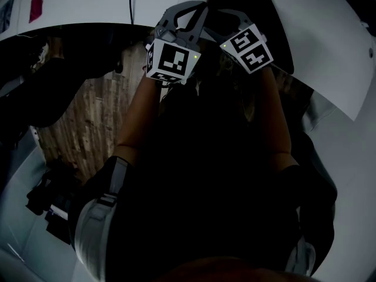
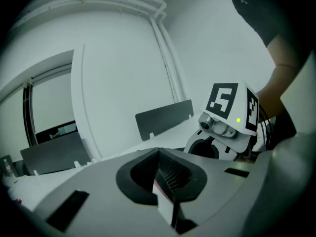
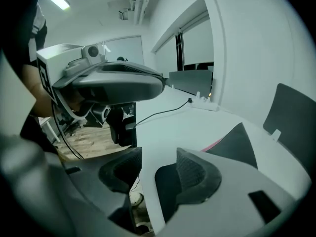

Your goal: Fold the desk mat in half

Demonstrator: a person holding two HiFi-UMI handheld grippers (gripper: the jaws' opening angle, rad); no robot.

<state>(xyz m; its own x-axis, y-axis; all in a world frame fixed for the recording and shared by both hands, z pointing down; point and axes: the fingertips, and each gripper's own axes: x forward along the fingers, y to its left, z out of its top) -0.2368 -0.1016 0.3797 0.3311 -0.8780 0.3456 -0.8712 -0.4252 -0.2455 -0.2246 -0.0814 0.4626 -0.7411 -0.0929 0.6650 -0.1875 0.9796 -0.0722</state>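
Observation:
The dark desk mat (image 3: 237, 144) lies on the white desk (image 3: 197, 127) just beyond my right jaw, with a pink edge along its near side. In the dim head view the mat (image 1: 273, 10) is a black patch past both grippers. My right gripper (image 3: 158, 154) stands open over the desk's edge, and only desk and floor show in its gap. My left gripper (image 2: 159, 154) points up toward the wall with its pads pressed together. A thin pink and white sliver shows in the slit behind them. Both grippers (image 1: 185, 16) (image 1: 232, 19) are held close side by side.
A black cable (image 3: 163, 112) runs across the desk to a socket strip (image 3: 205, 102). Grey divider panels (image 2: 163, 117) (image 3: 291, 112) stand at the desk's back. Wooden floor (image 1: 94, 122) lies below the desk's curved edge. A small red item (image 1: 36, 4) sits far left.

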